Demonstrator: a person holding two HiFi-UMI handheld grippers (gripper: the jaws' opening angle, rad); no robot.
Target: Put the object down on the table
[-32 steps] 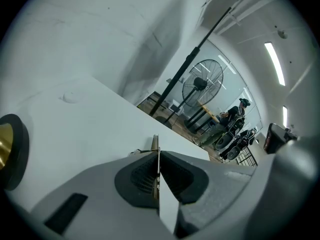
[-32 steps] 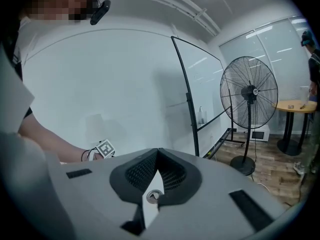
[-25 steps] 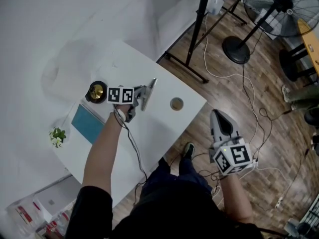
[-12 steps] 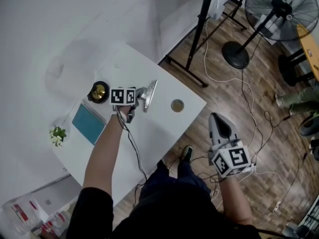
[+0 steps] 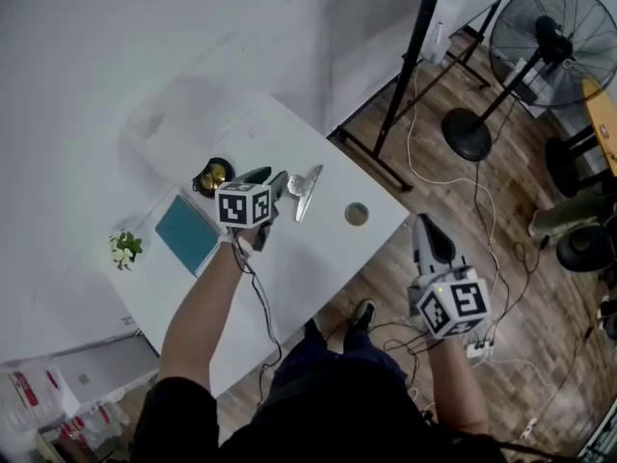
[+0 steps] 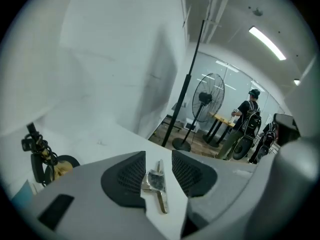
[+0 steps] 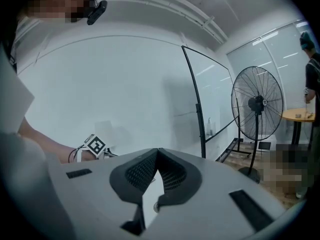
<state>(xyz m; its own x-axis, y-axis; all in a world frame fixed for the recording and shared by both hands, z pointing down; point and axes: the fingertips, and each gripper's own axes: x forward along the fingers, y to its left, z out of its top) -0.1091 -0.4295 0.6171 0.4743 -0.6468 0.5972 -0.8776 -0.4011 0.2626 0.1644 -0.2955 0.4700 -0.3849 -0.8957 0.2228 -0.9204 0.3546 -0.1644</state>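
Note:
A small silver metal object (image 5: 307, 189) lies flat on the white table (image 5: 289, 268), just right of my left gripper (image 5: 274, 185). That gripper's jaws have just been opening and now stand wide apart, above the table. In the left gripper view the metal object (image 6: 155, 183) shows through the gap between the pads (image 6: 134, 173), lying on the table with neither pad touching it. My right gripper (image 5: 425, 224) hangs off the table's right edge over the wooden floor. In the right gripper view its jaws (image 7: 158, 153) are shut with nothing between them.
On the table are a dark round thing with a gold centre (image 5: 214, 177), a teal book (image 5: 190, 232), a small plant (image 5: 122, 249) and a small round disc (image 5: 357, 213). A black stand (image 5: 415, 61), a floor fan (image 5: 554, 41) and cables (image 5: 487, 230) occupy the floor to the right.
The left gripper held the metal object at the table, then opened and lifted away, leaving it lying there. The right gripper rose slightly and stays shut.

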